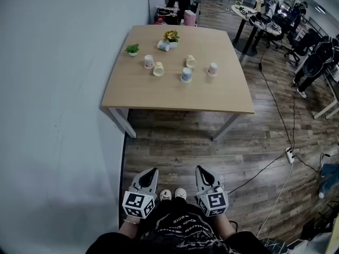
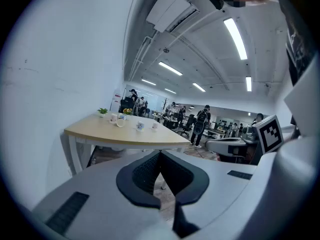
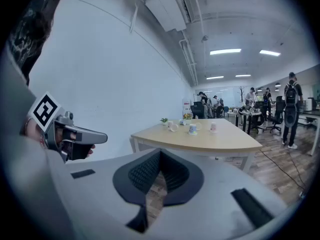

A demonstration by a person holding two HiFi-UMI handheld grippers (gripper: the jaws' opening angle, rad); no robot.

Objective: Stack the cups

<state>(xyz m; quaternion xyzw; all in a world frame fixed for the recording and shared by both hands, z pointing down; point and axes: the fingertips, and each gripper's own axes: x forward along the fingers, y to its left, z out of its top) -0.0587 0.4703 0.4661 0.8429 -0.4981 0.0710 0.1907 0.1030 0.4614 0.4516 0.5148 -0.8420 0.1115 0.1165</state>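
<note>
Several small cups stand or lie on the wooden table (image 1: pixel 175 97), far ahead of me: a white one (image 1: pixel 149 61), one on its side (image 1: pixel 158 69), a blue-patterned one (image 1: pixel 186 75), a pale one (image 1: pixel 190 61) and a pink-patterned one (image 1: pixel 212 69). Both grippers hang low near my feet, well short of the table. My left gripper (image 1: pixel 152 171) is shut and empty; its own view shows the jaws (image 2: pixel 160 154) meeting and the cups (image 2: pixel 140 126) far off. My right gripper (image 1: pixel 201 169) is shut and empty too, its jaws (image 3: pixel 160 152) pressed together, with the cups (image 3: pixel 193 129) small in the distance.
Two small potted plants (image 1: pixel 132 49) (image 1: pixel 171 36) stand at the table's far side. A white wall (image 1: pixel 58 115) runs along the left. Cables (image 1: pixel 275 163) cross the wooden floor on the right. Desks, chairs and people (image 1: pixel 312 57) fill the back right.
</note>
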